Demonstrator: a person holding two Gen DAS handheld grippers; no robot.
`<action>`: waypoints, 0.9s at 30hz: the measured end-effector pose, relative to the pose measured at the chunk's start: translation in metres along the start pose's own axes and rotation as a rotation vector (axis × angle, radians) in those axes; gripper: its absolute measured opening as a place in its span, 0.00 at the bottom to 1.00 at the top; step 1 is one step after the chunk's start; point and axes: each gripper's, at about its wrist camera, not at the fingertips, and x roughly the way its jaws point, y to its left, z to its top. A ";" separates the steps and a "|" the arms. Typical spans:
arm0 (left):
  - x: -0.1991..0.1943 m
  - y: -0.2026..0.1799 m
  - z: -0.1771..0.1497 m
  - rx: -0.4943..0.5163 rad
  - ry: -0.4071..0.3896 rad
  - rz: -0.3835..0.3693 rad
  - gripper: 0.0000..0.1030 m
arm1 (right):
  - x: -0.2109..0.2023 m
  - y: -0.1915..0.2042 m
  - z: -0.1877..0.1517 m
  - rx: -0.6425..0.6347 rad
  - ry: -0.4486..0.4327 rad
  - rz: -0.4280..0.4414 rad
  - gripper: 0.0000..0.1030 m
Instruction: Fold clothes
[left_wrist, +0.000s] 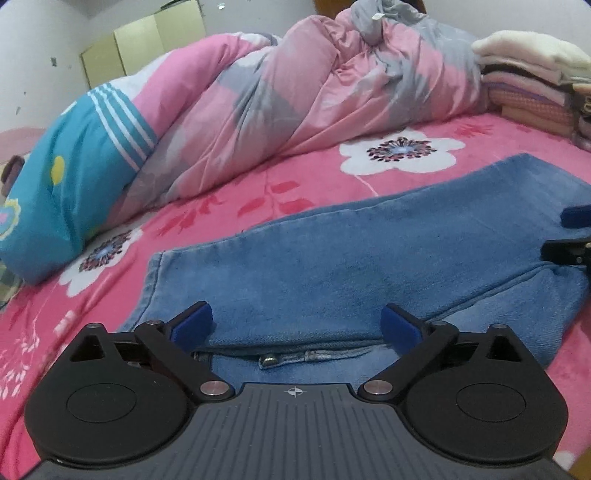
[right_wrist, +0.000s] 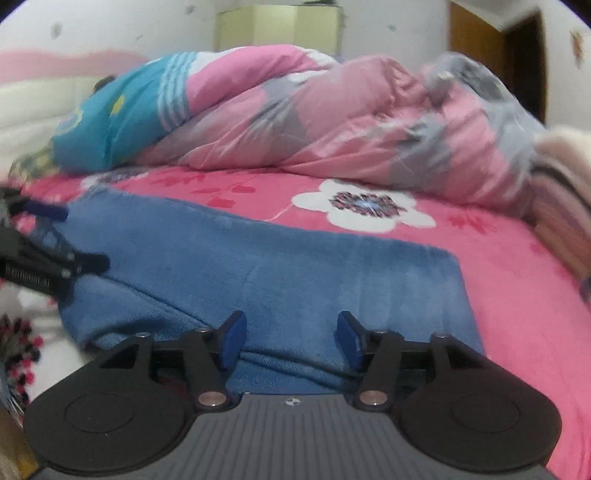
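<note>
Blue jeans (left_wrist: 369, 258) lie folded flat on the bed (left_wrist: 295, 177), on the pink flowered cover near its front edge; waistband with metal button (left_wrist: 271, 358) faces the left gripper (left_wrist: 297, 325). Left gripper jaws spread wide over the waistband, pads clear of the denim, nothing held. Right gripper (right_wrist: 291, 339) jaws partly apart over a fold of the jeans; denim sits between the pads, no visible pinch, right-wrist view is blurred. Bunched pink-grey duvet (left_wrist: 295, 92) runs along the bed's far side. Stack of folded clothes (left_wrist: 532, 88) at the far right corner.
</note>
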 end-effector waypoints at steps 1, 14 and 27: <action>0.000 0.000 0.001 -0.004 0.005 0.002 0.98 | 0.000 -0.004 -0.001 0.029 0.001 0.012 0.59; -0.002 -0.002 0.004 -0.024 0.051 0.024 1.00 | -0.003 -0.001 -0.008 0.031 -0.020 0.002 0.62; 0.000 -0.007 0.008 -0.030 0.087 0.049 1.00 | -0.011 0.001 -0.015 -0.006 -0.026 0.013 0.69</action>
